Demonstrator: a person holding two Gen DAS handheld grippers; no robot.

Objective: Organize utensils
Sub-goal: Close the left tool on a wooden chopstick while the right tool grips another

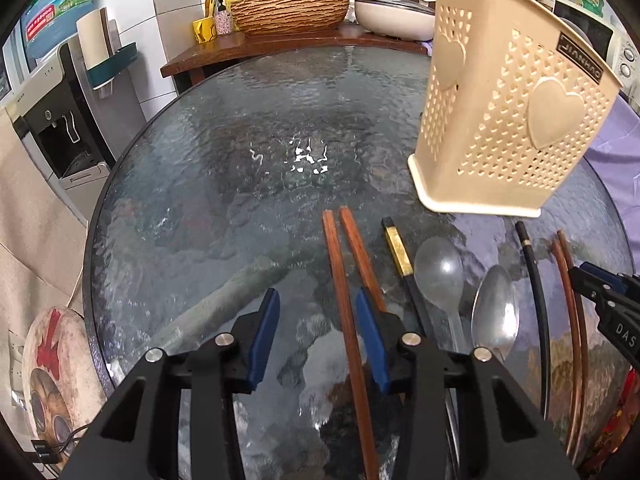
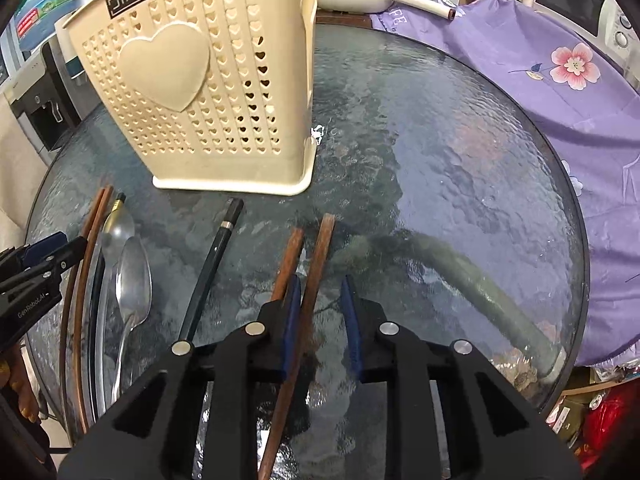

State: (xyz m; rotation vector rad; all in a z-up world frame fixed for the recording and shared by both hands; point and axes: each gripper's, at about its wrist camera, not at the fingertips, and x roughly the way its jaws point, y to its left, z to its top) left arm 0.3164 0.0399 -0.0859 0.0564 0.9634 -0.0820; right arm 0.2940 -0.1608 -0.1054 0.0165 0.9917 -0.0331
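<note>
**A:** While you hold both tools low over the glass table (image 1: pixel 224 152), where does everything sit relative to the cream utensil holder (image 1: pixel 508 92)?

**B:** Your holder stands upright on the glass, and every utensil lies flat just in front of its base. Nearest its left corner lie two reddish wooden chopsticks (image 1: pixel 344 280), side by side. Next comes a black chopstick with a gold band (image 1: pixel 400 252), then a clear plastic spoon (image 1: pixel 438 272) and a metal spoon (image 1: pixel 495 312). Below the holder's right corner you have a plain black chopstick (image 1: pixel 534 276) and a second brown pair (image 2: pixel 308 268).

**A:** And your left gripper (image 1: pixel 318 344)?

**B:** Its blue pads are spread apart, with one reddish chopstick running between them; the other passes under the right-hand pad. Nothing is pinched.

**A:** Your right gripper (image 2: pixel 320 320)?

**B:** Also spread, though narrower. One stick of the brown pair lies between the pads close against the left pad; whether it touches, you cannot tell. Its partner sits just outside that pad. A purple floral cloth (image 2: pixel 560 80) drapes beyond the table, on the holder's right.
</note>
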